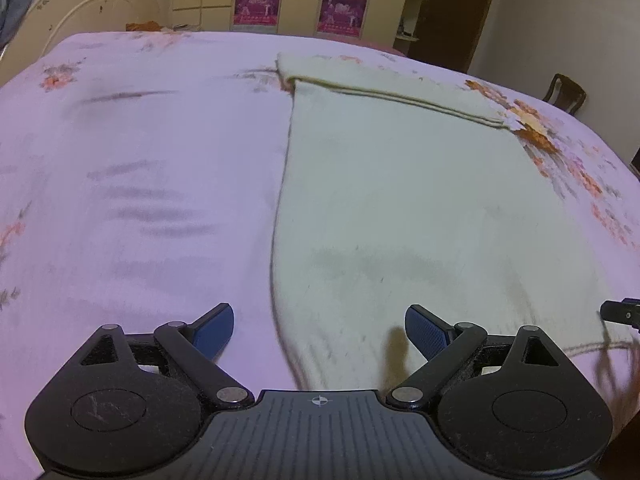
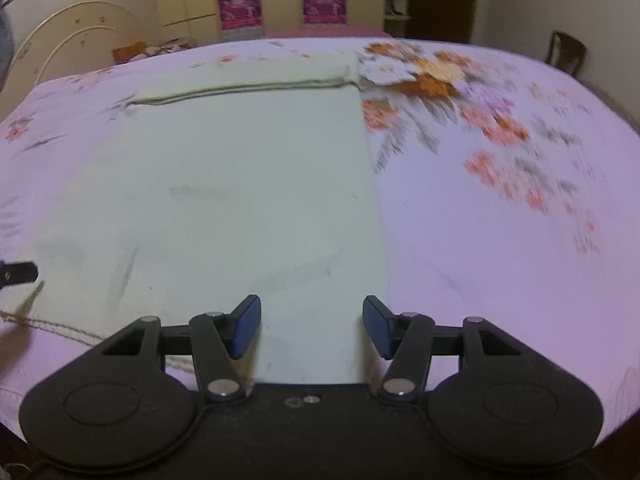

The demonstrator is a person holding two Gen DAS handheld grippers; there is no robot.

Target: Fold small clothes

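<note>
A pale cream garment [image 1: 400, 200] lies flat on the pink floral bedsheet [image 1: 140, 140], with a folded band along its far edge. It also shows in the right wrist view [image 2: 240, 184]. My left gripper [image 1: 319, 330] is open and empty, low over the garment's near left edge. My right gripper [image 2: 312, 326] is open and empty, low over the garment's near right edge. A tip of the right gripper shows at the left wrist view's right edge [image 1: 620, 312]. A tip of the left gripper shows at the right wrist view's left edge [image 2: 18, 273].
The bedsheet [image 2: 500, 220] has orange flower prints at the right [image 2: 432, 76]. A cream headboard [image 1: 92, 8] stands at the far left. Wardrobes with pink posters [image 1: 344, 8] line the back wall. A wooden chair [image 1: 564, 92] stands at the far right.
</note>
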